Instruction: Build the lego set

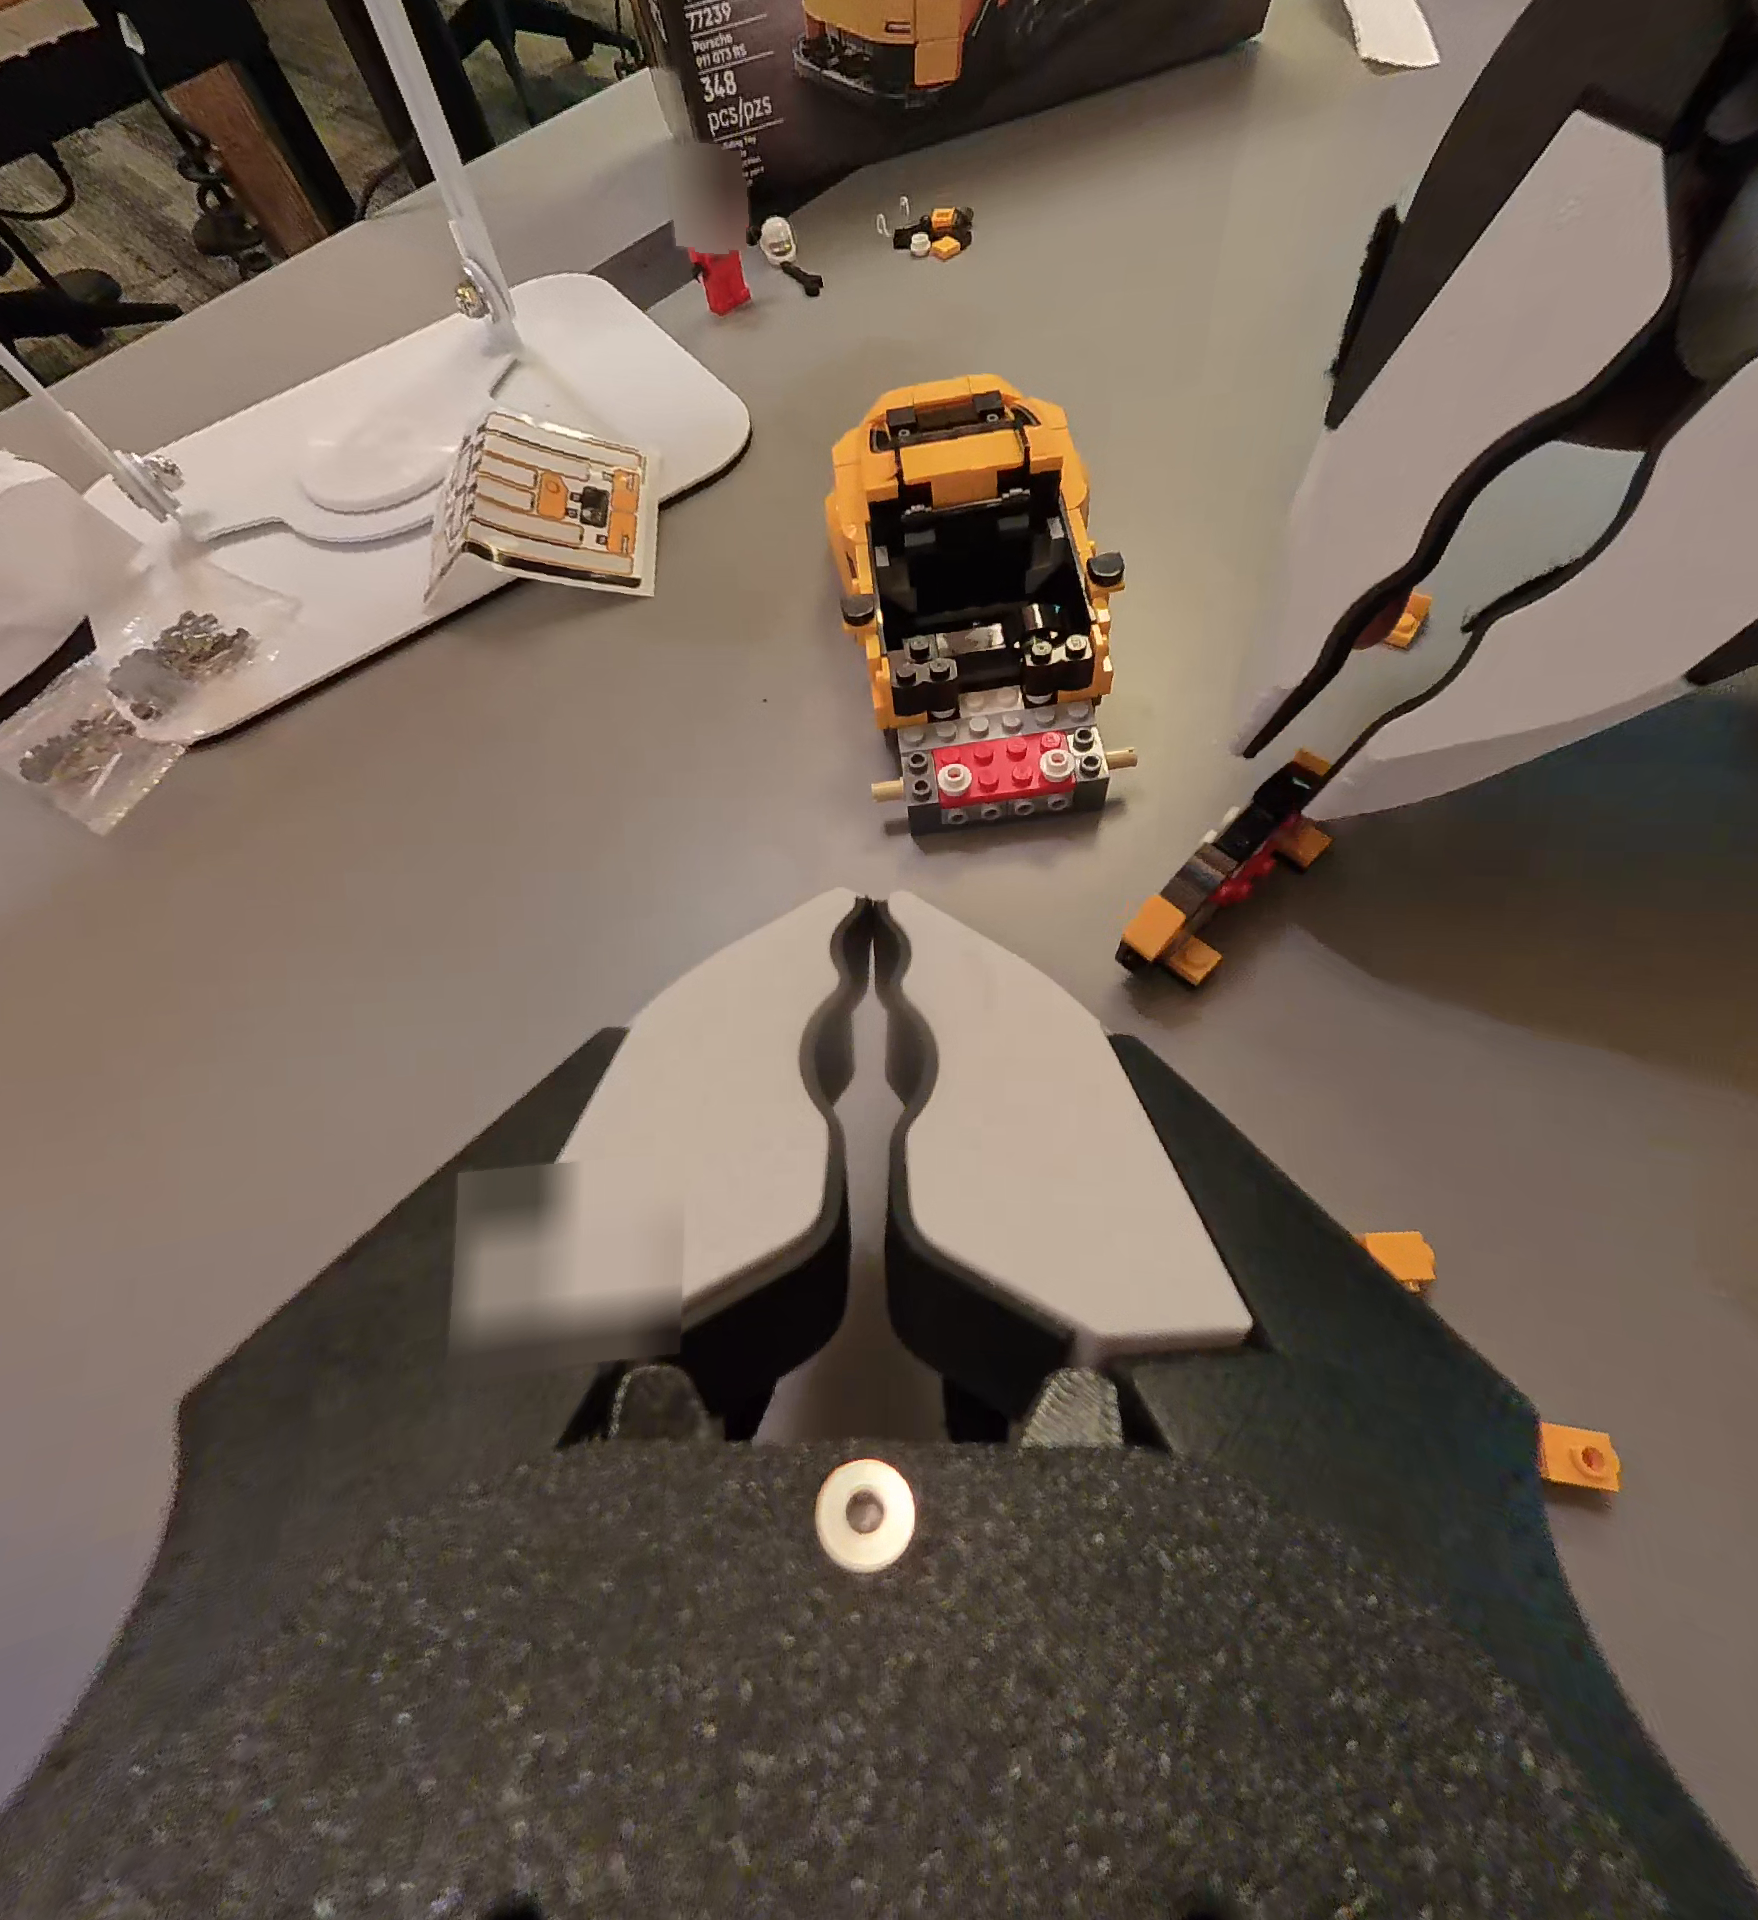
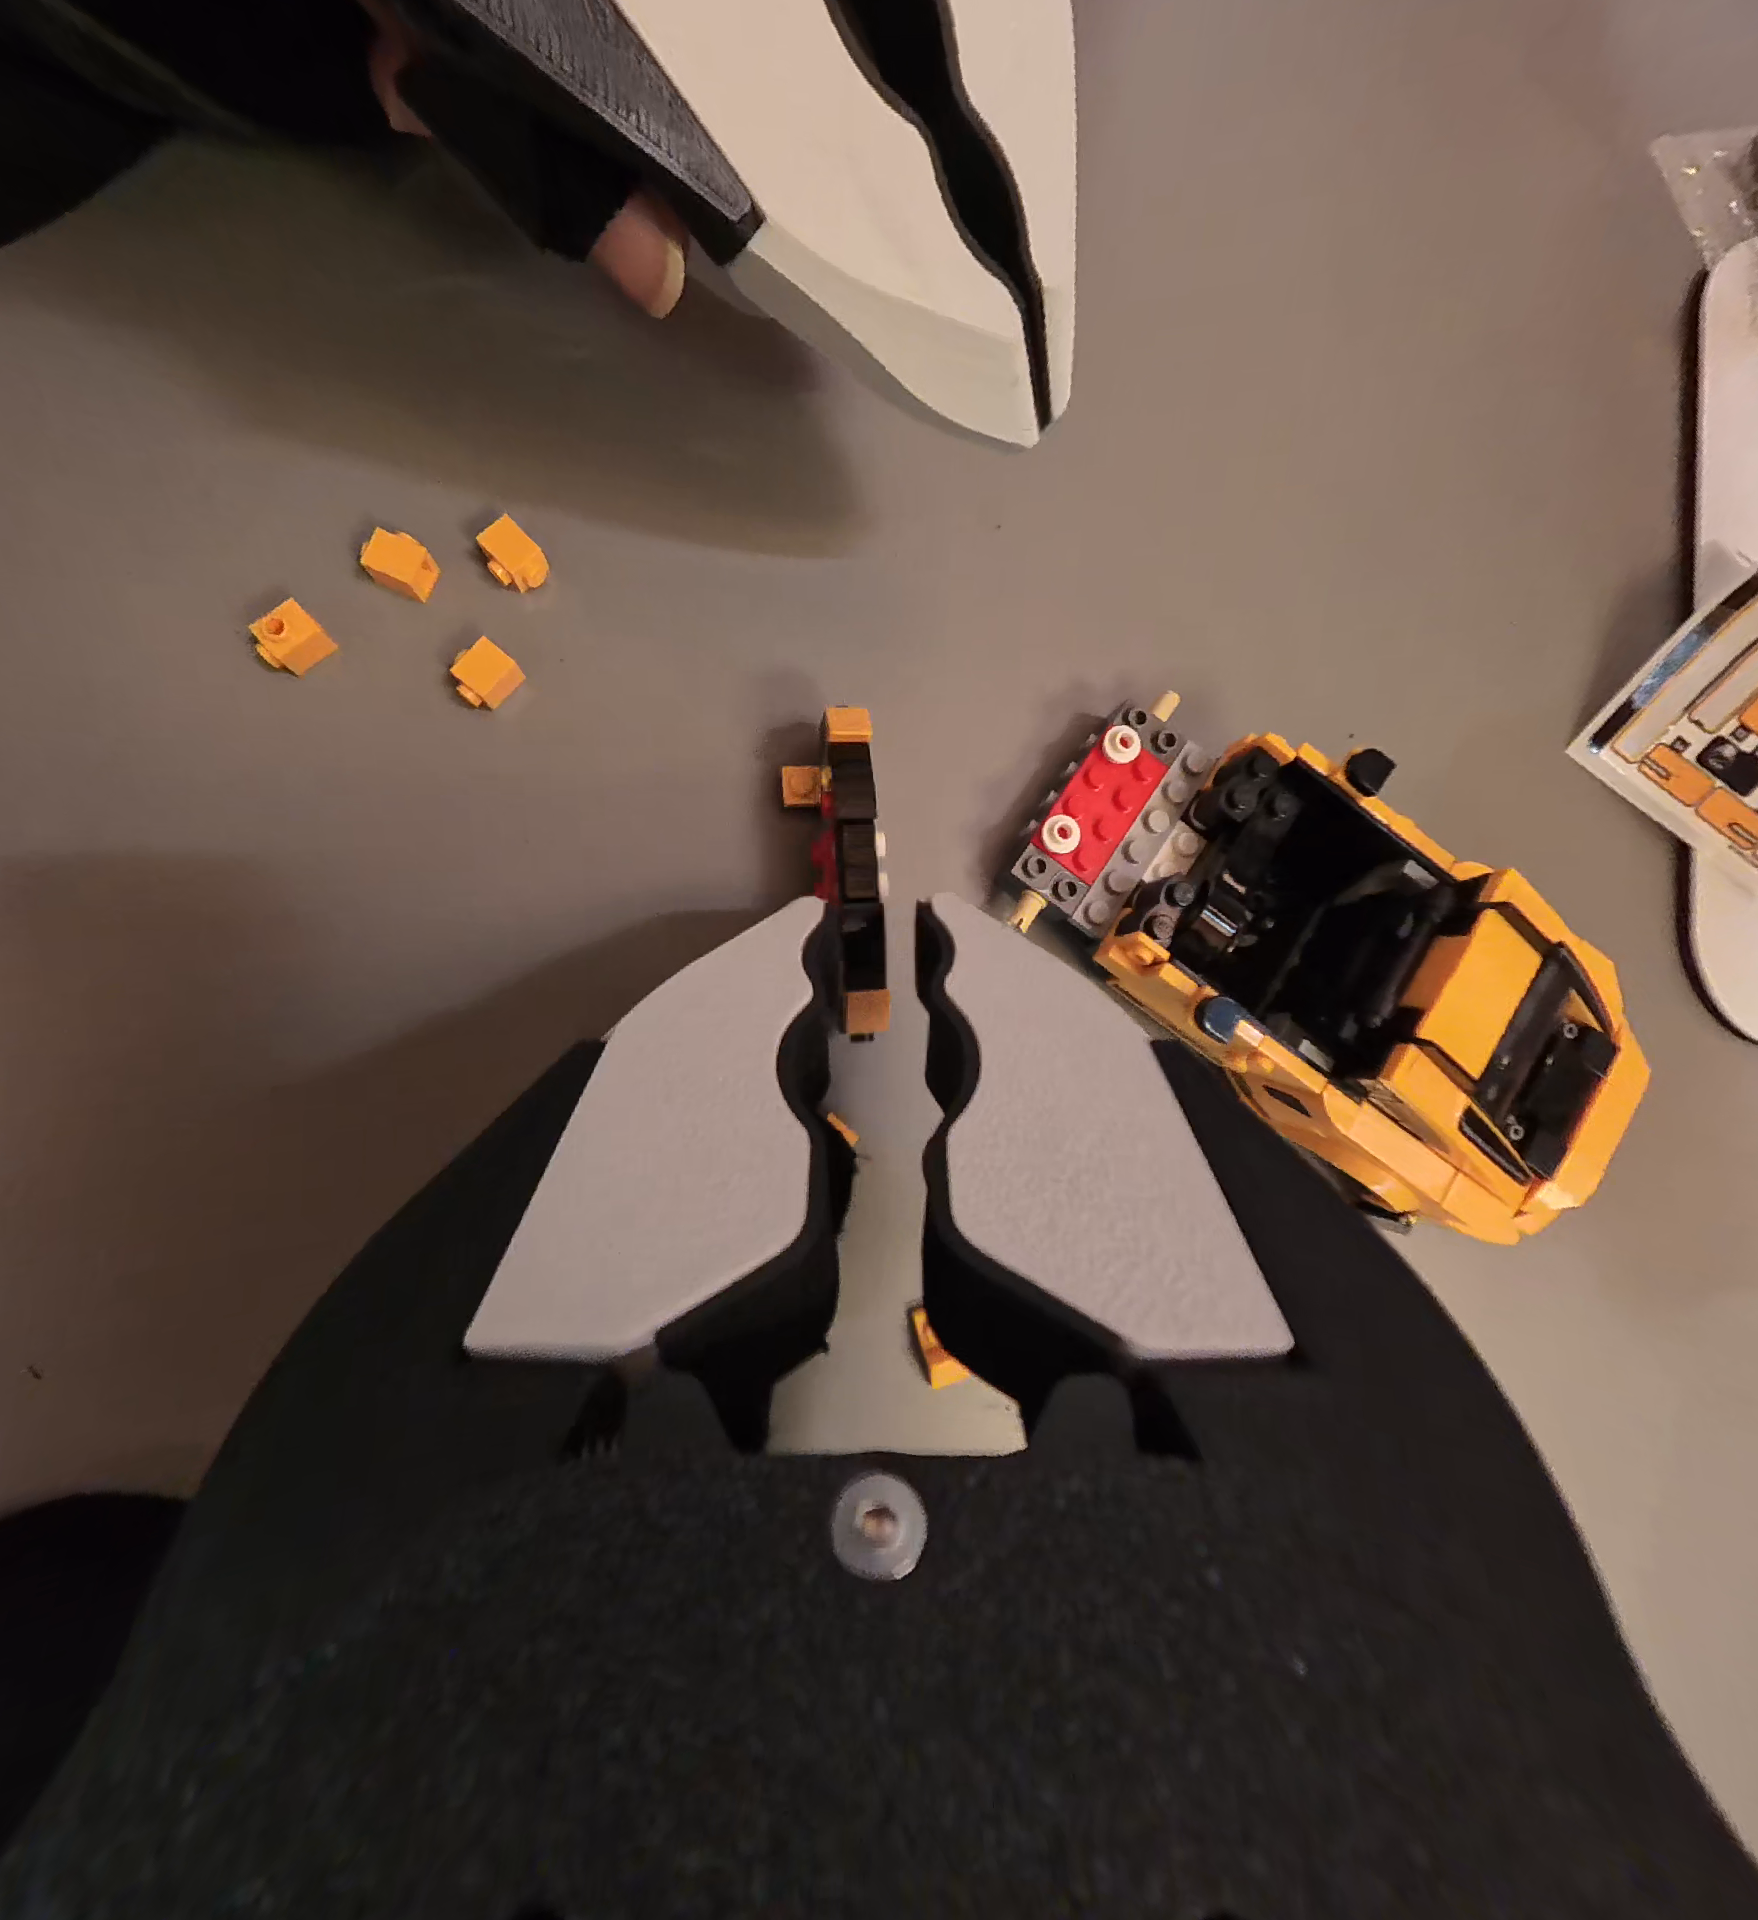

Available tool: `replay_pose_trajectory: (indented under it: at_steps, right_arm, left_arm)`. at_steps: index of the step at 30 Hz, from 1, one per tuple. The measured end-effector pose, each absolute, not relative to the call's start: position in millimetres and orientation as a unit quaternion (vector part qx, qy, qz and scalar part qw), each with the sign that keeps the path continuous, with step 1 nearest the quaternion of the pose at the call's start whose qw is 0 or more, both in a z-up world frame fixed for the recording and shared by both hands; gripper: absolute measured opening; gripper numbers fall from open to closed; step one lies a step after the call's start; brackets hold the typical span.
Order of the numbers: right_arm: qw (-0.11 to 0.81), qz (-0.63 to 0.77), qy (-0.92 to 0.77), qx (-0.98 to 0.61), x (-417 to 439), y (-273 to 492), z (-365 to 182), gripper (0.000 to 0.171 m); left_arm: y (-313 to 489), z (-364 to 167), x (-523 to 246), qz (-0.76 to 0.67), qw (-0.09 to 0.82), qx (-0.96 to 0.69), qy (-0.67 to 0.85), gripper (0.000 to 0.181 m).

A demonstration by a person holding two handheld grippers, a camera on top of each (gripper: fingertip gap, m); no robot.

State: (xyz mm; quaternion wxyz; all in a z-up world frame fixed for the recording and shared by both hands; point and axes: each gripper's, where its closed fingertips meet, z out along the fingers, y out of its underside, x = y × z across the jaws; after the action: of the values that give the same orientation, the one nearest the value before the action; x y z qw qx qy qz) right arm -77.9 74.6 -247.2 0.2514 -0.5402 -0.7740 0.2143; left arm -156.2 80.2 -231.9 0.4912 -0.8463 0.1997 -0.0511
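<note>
The partly built orange Lego car (image 1: 968, 582) stands on the grey table (image 1: 439, 935), its red and grey chassis end bare; it also shows in the right wrist view (image 2: 1374, 977). A small black, red and orange sub-assembly (image 2: 854, 831) lies on the table beside it (image 1: 1218, 883). My right gripper (image 2: 870, 914) is slightly open, its fingertips straddling the sub-assembly's near end, with a gap on the right side. My left gripper (image 1: 870, 914) is shut and empty, hovering in front of the car. Several loose orange bricks (image 2: 397, 566) lie to the left.
A sticker sheet (image 1: 553, 509) leans on a white stand base (image 1: 594, 353). Clear bags of small parts (image 1: 158, 665) lie at the left. The set's box (image 1: 854, 83) stands at the back, with small loose pieces (image 1: 932, 229) before it. A gloved hand (image 2: 626, 239) holds the left gripper. Left tips to right tips: about 9 cm. Left tips and right tips are each some 30 cm from the white stand base (image 1: 594, 353).
</note>
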Motion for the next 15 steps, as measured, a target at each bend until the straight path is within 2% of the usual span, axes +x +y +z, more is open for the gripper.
replay_pose_trajectory:
  at_steps: [5, 15]
  right_arm:
    - [0.3, 0.259, -0.733, -0.553, -80.3, 77.0, -223.2, 0.021]
    - [0.561, 0.316, -0.448, -0.621, -49.0, 134.3, -145.7, 0.023]
  left_arm:
    - [78.9, -229.0, -155.3, -0.063, 0.492, -0.847, 0.192, 0.0]
    - [84.2, -211.2, -167.1, -0.04, 0.54, -0.822, 0.175, 0.0]
